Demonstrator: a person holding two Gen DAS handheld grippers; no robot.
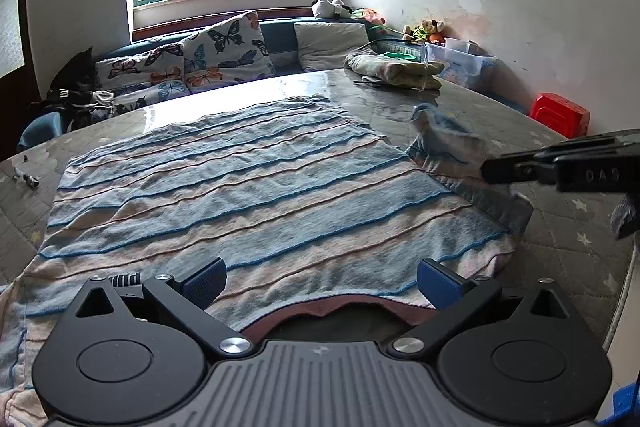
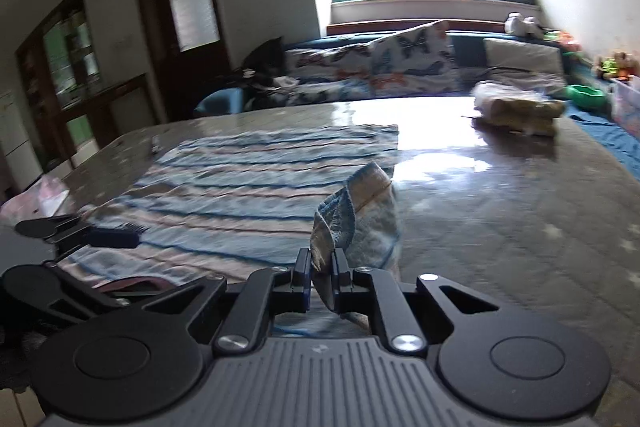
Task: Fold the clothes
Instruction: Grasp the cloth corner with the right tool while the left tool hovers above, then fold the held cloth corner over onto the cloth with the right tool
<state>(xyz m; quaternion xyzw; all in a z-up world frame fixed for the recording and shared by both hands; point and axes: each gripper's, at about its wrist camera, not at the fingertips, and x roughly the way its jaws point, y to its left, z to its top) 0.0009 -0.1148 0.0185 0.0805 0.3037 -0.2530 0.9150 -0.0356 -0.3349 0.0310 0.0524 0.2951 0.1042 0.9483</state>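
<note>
A striped shirt [image 1: 248, 187] lies flat on the table [image 1: 400, 91], spread out so it can be folded. Its neck hole is at the near edge and its bottom edge is at the far side.

The right claw [image 2: 321, 267] is shut tight on the sleeve [image 2: 356, 211], at the right side of the shirt. The cloth sticks up between the two pads in a bunch. The sleeve is lifted off the table, I think so it can be carried over onto the middle of the shirt. That would be the first fold.

The left claw [image 1: 320, 277] is wide open with nothing in it. It hangs low over the near edge of the shirt, by the neck hole. I think it waits there, maybe to press the shirt down so it does not slide when the sleeve is pulled.

A folded pile [image 1: 396, 71] sits at the far right of the table, well away from the shirt. That looks like the spot for clothes that are done. Some small bits [image 1: 28, 181] lie at the left edge of the table, near the shirt but not touching it.
</note>
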